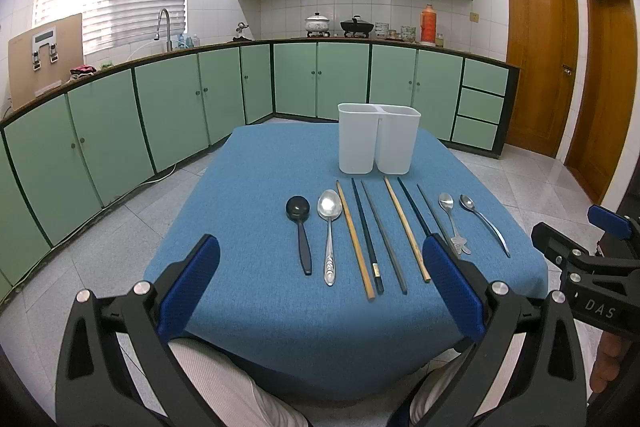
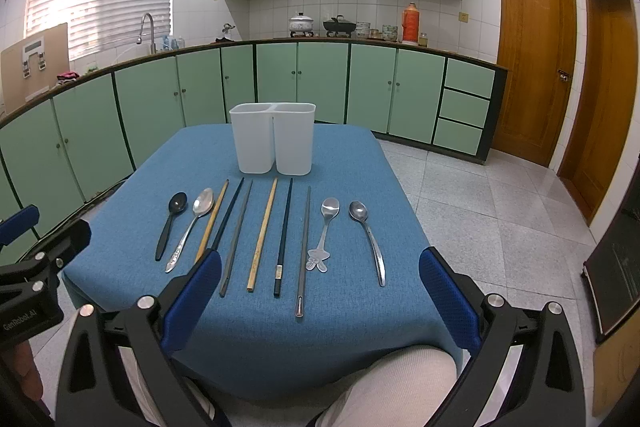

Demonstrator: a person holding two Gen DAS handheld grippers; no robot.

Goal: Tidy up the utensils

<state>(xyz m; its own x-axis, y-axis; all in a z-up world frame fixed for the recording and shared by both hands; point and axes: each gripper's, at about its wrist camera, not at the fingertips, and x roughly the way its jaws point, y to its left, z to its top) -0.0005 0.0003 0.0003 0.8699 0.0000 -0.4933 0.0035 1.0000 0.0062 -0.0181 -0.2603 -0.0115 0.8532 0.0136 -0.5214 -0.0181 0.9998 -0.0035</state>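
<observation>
Left wrist view, left gripper (image 1: 320, 283) spread wide and empty above utensil row (image 1: 384, 235) on blue table (image 1: 248, 307), white two-compartment holder (image 1: 378, 139) behind, right wrist view, right gripper (image 2: 320, 285) likewise wide open, nothing held.

Left gripper (image 1: 320, 283) and right gripper (image 2: 320, 283) tilt downward, fingers apparently wide apart.
</observation>
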